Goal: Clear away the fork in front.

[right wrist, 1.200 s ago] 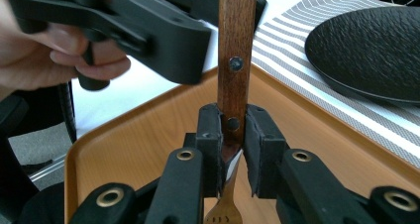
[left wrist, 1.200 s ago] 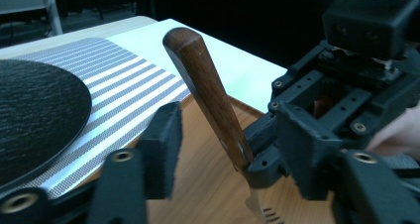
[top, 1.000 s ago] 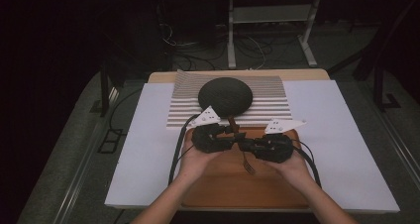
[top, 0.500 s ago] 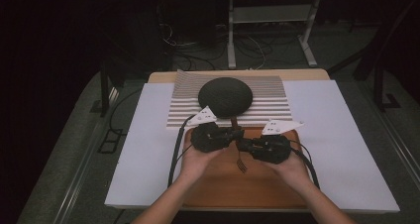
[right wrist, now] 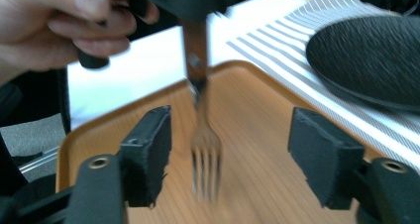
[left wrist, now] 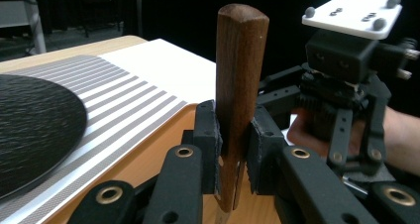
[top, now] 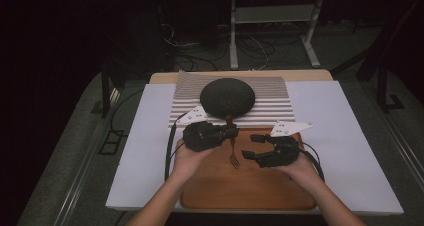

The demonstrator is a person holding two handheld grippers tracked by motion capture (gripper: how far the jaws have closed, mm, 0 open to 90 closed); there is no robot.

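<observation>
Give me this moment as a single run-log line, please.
left gripper: shut on fork handle | right gripper: open, beside tines | fork: over wooden tray, tines down

At frame centre the left gripper point(left wrist: 233, 149) clamps an upright wooden handle point(left wrist: 240, 85) between its fingers point(left wrist: 205, 144). A dark round plate point(left wrist: 34, 130) lies at left on a striped mat point(left wrist: 124, 105); the right gripper point(left wrist: 346, 85) sits at right.

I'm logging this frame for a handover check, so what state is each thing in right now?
Fork: held by its wooden handle, tines hanging down over the tray.
Left hand-held gripper: shut on the fork handle.
Right hand-held gripper: open, jaws apart either side of the tines.
Wooden tray: flat on the white sheet.
Dark round plate: resting on the striped mat.
</observation>
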